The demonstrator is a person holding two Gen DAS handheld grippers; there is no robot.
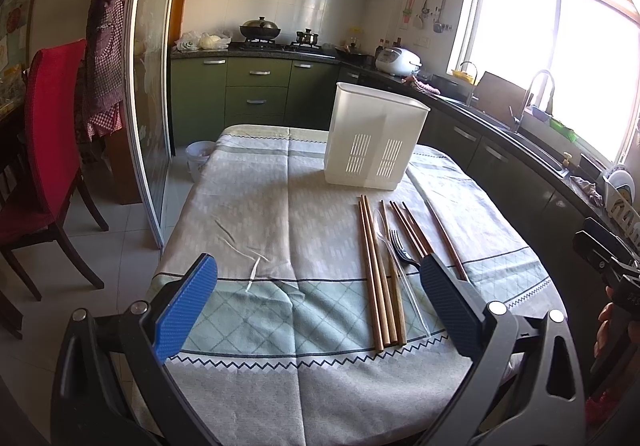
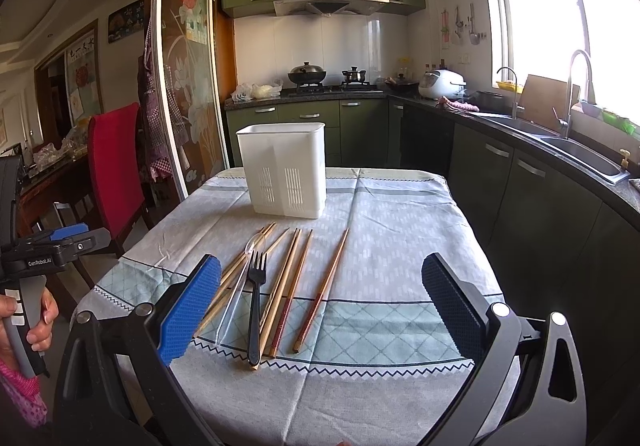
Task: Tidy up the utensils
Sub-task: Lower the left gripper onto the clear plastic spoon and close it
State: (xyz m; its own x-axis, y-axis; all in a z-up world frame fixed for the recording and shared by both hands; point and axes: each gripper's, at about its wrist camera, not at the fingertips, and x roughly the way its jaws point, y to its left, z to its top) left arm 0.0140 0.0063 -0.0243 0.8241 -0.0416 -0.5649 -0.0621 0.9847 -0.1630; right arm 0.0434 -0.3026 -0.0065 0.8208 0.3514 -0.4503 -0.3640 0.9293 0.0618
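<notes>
The left gripper (image 1: 318, 304) gapes wide over the table (image 2: 400, 206), holding nothing. Chopsticks (image 2: 288, 286), a clear spoon (image 2: 240, 278) and a black fork (image 2: 255, 298) lie before the white holder (image 2: 284, 174) (upright). The right gripper (image 2: 320, 304) hovers wide, empty.

"GenRobot.AI" in white on the black body of the left gripper (image 2: 68, 236)
</notes>
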